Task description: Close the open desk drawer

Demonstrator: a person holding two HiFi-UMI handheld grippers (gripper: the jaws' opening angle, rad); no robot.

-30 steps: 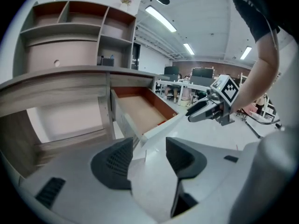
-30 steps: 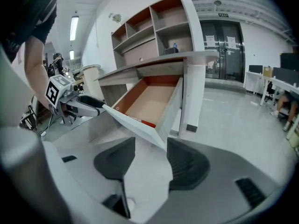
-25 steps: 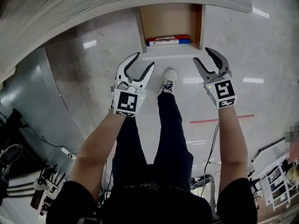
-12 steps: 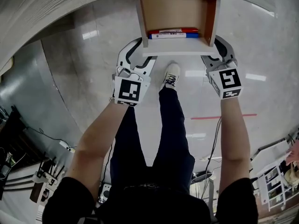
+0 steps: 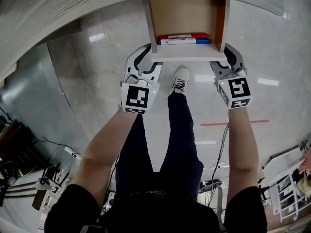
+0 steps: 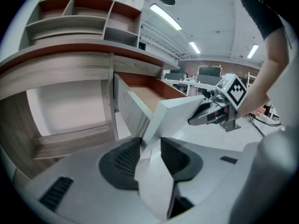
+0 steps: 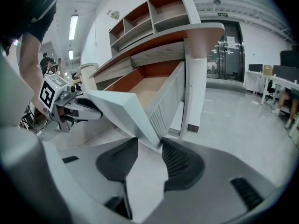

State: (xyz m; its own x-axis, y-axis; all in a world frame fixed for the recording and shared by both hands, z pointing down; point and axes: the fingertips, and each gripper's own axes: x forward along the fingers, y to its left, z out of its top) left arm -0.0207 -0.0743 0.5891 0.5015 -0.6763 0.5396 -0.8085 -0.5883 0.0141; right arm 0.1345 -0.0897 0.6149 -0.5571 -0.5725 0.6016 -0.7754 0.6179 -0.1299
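Moved up since a second ago to the front corners of the pulled-out white-fronted wooden desk drawer (image 5: 187,58) at twelve o'clock, with left gripper (image 5: 147,58) and right gripper (image 5: 226,57) closing half-open jaws round its panel, not yet clamped, set for pushing shut.

This looks like an open-plan office: strip lights (image 6: 166,17) on a high ceiling, monitors (image 6: 209,72) further off, glass doors (image 7: 227,50), a polished grey floor (image 5: 92,67) (cables (image 5: 222,144) trailing over it), and cubby shelves (image 6: 74,14) above a wood worktop (image 6: 56,69).
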